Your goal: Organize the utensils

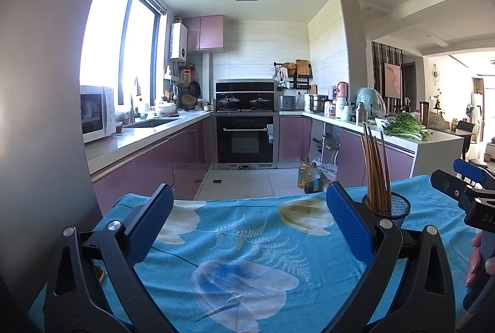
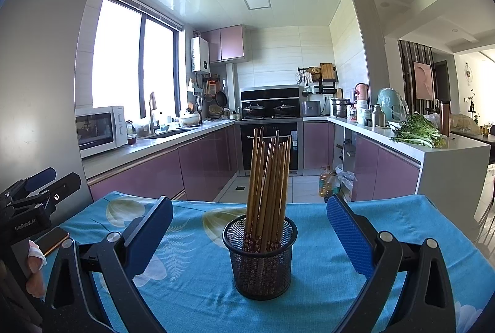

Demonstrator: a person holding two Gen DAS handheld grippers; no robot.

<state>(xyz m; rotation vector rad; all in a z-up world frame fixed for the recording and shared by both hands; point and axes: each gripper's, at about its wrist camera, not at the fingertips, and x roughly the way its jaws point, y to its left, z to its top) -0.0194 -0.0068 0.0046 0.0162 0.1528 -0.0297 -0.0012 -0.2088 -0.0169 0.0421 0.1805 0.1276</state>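
Observation:
A black mesh cup (image 2: 260,258) stands upright on the blue floral tablecloth (image 2: 198,296). Several brown chopsticks (image 2: 269,178) stand in it, tips down. My right gripper (image 2: 250,227) is open and empty, its blue pads on either side of the cup and apart from it. In the left wrist view the cup (image 1: 392,209) and chopsticks (image 1: 376,169) stand to the right, behind the right pad. My left gripper (image 1: 247,218) is open and empty above bare cloth (image 1: 235,255). The right gripper's body (image 1: 470,187) shows at the right edge there.
A phone (image 2: 54,238) lies on the cloth at the left, near the left gripper's body (image 2: 27,203). A grey fridge wall (image 1: 40,116) stands close on the left. Past the table's far edge are the kitchen floor, oil bottles (image 2: 329,183) and purple cabinets.

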